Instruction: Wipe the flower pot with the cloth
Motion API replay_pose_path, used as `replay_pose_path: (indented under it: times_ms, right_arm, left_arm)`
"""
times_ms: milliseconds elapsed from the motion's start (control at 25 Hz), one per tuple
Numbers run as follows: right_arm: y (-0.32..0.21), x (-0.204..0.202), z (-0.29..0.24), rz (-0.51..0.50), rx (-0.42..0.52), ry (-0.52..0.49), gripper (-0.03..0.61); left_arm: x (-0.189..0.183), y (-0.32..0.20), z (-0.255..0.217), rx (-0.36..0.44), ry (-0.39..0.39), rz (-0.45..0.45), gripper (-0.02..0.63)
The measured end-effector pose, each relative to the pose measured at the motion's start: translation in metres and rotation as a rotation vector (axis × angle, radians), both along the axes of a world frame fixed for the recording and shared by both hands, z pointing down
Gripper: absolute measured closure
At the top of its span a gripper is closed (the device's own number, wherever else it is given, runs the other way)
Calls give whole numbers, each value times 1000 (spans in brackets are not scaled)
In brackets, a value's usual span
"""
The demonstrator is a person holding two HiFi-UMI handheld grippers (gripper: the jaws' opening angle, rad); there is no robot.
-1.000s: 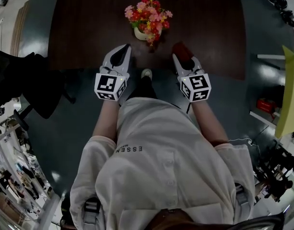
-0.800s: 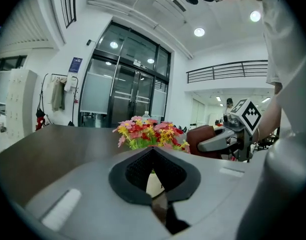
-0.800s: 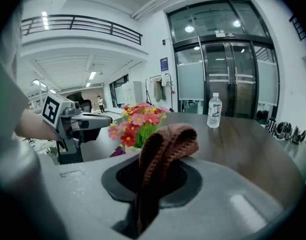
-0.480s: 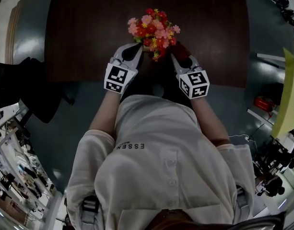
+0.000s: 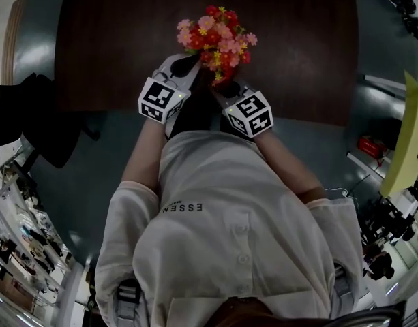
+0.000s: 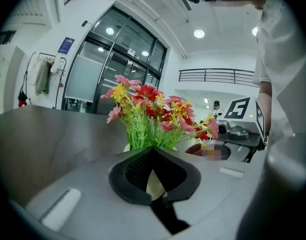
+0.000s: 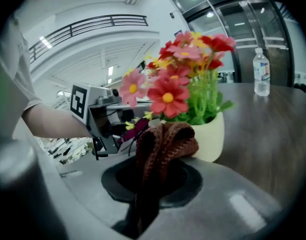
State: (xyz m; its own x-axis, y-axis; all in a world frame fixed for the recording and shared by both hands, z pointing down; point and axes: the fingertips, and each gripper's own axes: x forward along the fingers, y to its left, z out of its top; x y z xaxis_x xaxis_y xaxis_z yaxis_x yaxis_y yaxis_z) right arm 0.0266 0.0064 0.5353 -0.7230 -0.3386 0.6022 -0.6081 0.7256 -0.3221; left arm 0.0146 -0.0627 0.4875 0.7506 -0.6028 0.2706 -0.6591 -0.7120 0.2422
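Early in the job, judging by the layout, with no wiping stroke evident yet. Finds the pot, cream and upright, on the dark bench close to its near edge, topped with red, pink and yellow flowers that hide it in the head view. Grips the brown knitted cloth in the right gripper, jaws clamped on a bunched fold that sticks up past the tips. Holds that cloth at the pot's near right side; cannot tell whether touching the wall or just short of it. Sets the left gripper at the pot's near left side, jaws closed together on nothing, with a sliver of cream pot showing beyond the pads. Flanks the pot from both sides, close under the blooms. Leaves a clear bottle far back on the bench, well apart. Done, apparently: cloth in the gripper and up at the pot. Left, apparently: pressing the cloth to the wall and rubbing round it, perhaps with the shut left gripper steadying the pot.
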Motion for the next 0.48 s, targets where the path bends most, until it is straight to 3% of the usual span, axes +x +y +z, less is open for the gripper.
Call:
replay_pose_path:
  times_ms: [200, 480]
  right_arm:
    - [-2, -29, 10, -78, -4, -18, 529]
    - [-8, -14, 14, -26, -73, -54, 529]
  left_arm:
    - [-5, 2, -1, -4, 37, 21, 598]
    - [-7, 5, 0, -16, 59, 39, 598]
